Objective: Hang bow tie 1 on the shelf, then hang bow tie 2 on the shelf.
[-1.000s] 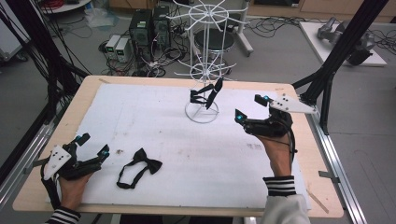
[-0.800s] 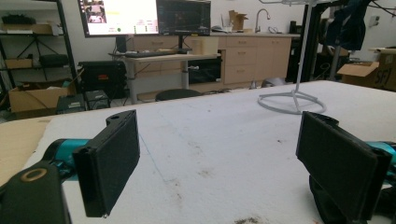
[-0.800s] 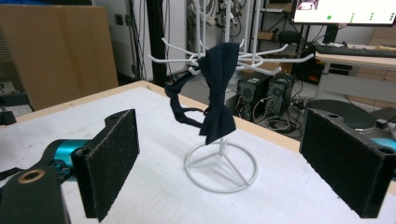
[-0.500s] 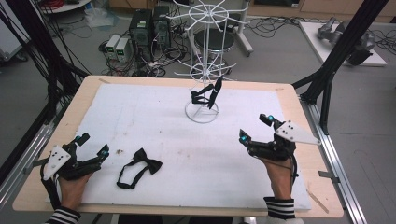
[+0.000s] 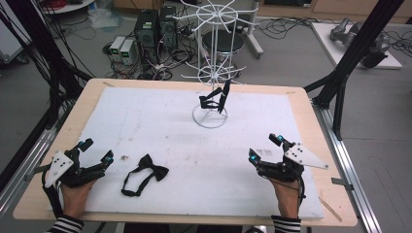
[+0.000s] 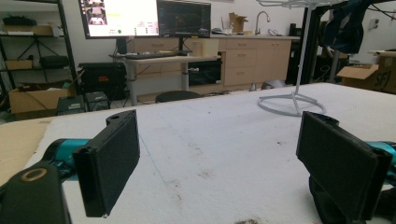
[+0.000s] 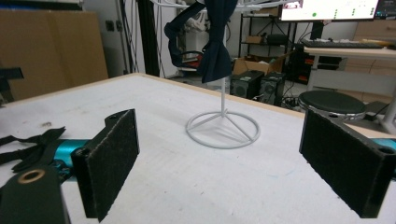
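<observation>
Tongs L: left gripper sits low at the near-left corner of the table, jaws wide, nothing in them.
Tongs R: right gripper sits low at the near-right side, jaws wide, nothing in them.
Bow tie 1: hung bow tie is on the white wire rack, at the back middle of the white mat. Looks done.
Bow tie 2: loose bow tie lies flat on the mat, just beside the left gripper, not touching it. Well apart from the rack.
Left to do: I think the loose bow tie has to be picked up & hung on the rack too. About halfway.
Change vs a sec ago: right gripper was up near the rack, now it's down & closer to the person. Left gripper and both ties are in the same spots.
</observation>
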A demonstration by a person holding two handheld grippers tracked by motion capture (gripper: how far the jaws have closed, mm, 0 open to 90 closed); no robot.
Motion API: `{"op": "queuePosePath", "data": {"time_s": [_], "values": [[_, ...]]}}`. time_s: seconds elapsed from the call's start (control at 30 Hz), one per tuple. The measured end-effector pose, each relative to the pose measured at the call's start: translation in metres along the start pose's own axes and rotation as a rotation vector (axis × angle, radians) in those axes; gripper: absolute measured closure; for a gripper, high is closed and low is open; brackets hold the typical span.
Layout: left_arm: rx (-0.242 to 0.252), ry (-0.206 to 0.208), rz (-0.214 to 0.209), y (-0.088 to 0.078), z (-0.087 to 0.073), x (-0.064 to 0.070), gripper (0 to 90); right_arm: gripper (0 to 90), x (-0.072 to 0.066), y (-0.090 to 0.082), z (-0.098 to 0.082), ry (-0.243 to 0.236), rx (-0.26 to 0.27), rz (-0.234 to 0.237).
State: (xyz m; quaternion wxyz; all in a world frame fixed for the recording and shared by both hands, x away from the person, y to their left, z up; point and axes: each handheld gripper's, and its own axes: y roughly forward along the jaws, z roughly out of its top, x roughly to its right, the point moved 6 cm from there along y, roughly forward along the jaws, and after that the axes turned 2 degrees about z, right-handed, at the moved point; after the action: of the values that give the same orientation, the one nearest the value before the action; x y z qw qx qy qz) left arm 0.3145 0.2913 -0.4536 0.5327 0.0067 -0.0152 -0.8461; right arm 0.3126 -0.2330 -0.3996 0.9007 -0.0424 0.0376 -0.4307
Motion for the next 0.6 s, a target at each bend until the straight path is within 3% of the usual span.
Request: {"op": "queuePosePath", "data": {"time_s": [0.6], "values": [[-0.005, -0.011, -0.013, 0.001, 0.001, -0.001, 13.3, 11.4, 0.005, 0.001, -0.014, 0.017, -0.029, -0.008]]}}
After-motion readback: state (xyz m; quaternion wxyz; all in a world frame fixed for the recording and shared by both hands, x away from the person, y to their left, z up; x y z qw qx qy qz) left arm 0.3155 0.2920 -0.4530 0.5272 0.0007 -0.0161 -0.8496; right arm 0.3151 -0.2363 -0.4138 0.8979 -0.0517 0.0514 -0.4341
